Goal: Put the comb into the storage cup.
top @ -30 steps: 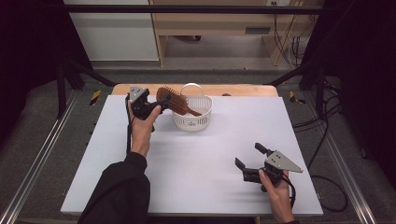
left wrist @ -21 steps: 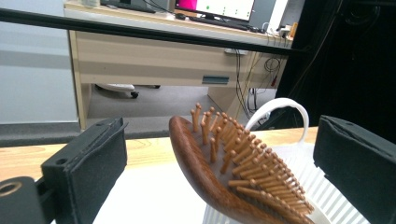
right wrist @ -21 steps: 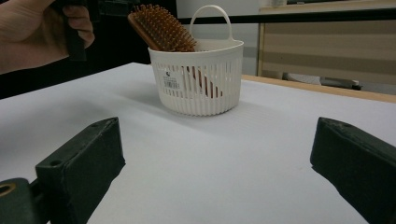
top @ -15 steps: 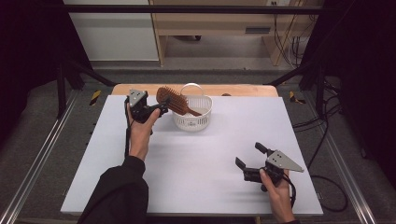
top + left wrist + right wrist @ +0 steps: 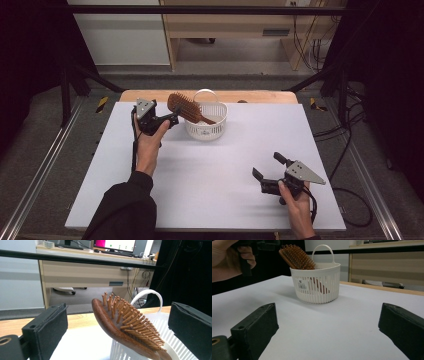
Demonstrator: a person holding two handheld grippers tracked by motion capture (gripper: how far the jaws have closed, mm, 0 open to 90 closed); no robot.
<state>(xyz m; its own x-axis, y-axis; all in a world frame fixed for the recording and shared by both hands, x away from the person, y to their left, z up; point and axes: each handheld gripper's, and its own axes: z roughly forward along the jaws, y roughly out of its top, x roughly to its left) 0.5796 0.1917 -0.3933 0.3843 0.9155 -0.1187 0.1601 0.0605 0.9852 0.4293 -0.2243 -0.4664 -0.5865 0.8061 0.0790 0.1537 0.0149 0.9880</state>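
Brown wooden paddle hairbrush (image 5: 186, 107) unchanged, propped head-up in white slatted plastic basket (image 5: 206, 125); left gripper (image 5: 172, 119) still alongside, jaws wide, holding nothing, right gripper (image 5: 266, 172) idle, equally spread and unloaded.

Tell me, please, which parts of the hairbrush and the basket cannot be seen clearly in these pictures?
- Hairbrush handle: in the left gripper view, cut off by the bottom edge; in the right gripper view, half hidden behind the basket slats.
- Basket label: print too small to read.
- Basket floor: in the high view, hidden by its wall and the brush.
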